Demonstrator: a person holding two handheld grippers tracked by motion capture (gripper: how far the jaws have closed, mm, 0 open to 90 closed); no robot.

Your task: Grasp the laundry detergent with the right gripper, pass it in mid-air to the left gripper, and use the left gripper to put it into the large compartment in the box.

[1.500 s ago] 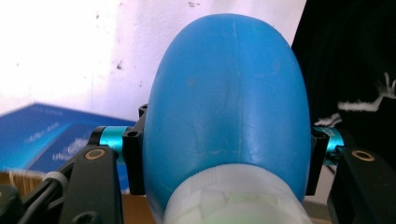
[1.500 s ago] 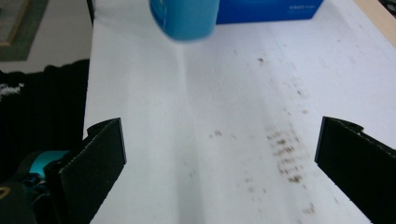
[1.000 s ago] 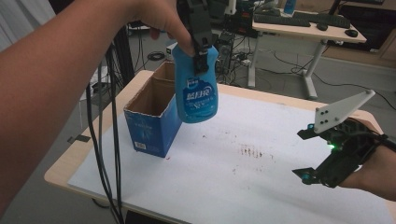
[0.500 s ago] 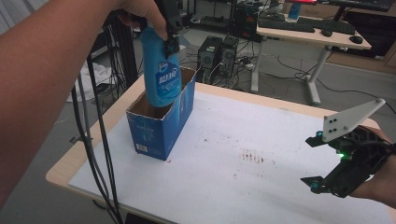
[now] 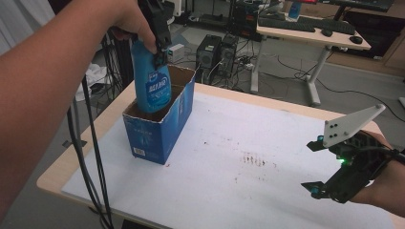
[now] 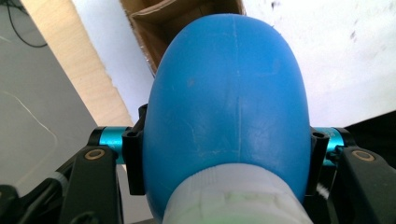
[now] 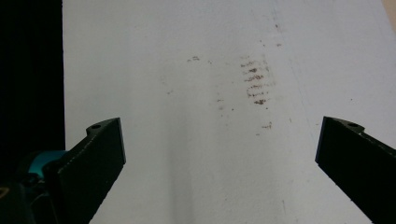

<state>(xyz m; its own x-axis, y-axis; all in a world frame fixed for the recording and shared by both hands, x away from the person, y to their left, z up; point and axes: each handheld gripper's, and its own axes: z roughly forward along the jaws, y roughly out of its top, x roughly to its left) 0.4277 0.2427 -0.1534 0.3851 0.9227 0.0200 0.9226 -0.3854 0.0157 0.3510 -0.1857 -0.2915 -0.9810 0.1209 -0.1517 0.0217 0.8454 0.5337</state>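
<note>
A bright blue bottle (image 5: 153, 86) with a white-printed label and whitish neck, a blue cardboard box (image 5: 160, 124) with brown inside, a white tabletop sheet (image 5: 239, 162) flecked with brown smudges.

Light wood tabletop (image 5: 62, 167) with rounded corners, most of its surface covered by a white sheet (image 5: 239, 191) that left a strip of bare wood along the near-left edge and the far edge. On the sheet stood one blue cardboard box (image 5: 160, 129), top flaps open, brown inside, upright, placed toward the left far part of the tabletop, near the left edge of the sheet. Brownish smudge marks (image 5: 253, 160) sat on the sheet right of centre, well apart from the box; a few small specks lay around them and one near the box's front corner. The smudges showed as short streaked rows in the right gripper view (image 7: 254, 84).
</note>
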